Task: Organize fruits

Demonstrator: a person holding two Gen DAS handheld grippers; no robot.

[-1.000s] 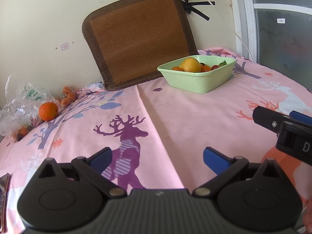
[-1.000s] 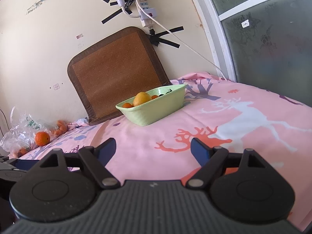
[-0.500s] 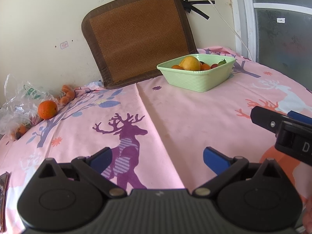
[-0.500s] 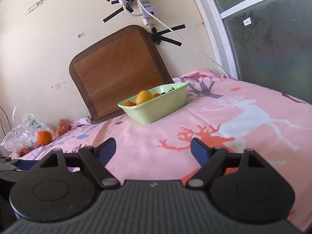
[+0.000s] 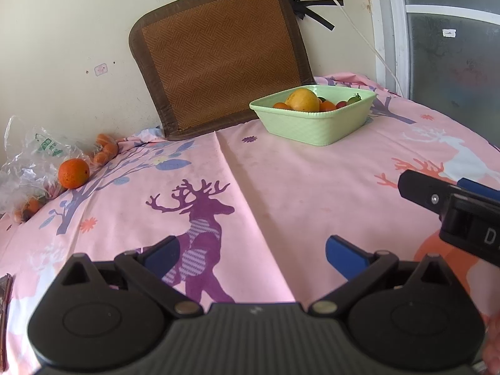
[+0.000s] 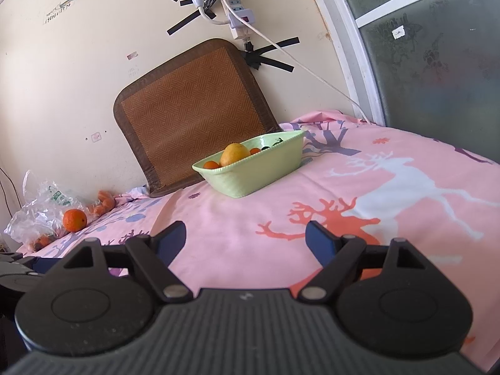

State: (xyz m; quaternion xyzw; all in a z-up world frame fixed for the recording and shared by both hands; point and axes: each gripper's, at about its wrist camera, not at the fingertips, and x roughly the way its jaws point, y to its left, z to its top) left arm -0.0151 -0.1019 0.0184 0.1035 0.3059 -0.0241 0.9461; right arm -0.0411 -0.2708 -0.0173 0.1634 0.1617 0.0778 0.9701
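A pale green dish stands at the back of the pink cloth, holding a yellow-orange fruit, small oranges and cherry tomatoes. A loose orange lies far left beside a clear plastic bag, with small tangerines behind it. My left gripper is open and empty, low over the purple deer print. My right gripper is open and empty, also seen at the left wrist view's right edge.
A brown woven mat leans on the wall behind the dish. A white cable hangs from a taped power strip. A frosted window borders the right side. More small fruit lies in the bag.
Both grippers have drawn slightly back and tilted; the dish and orange sit a little lower and farther in the views. Nothing was grasped or released.
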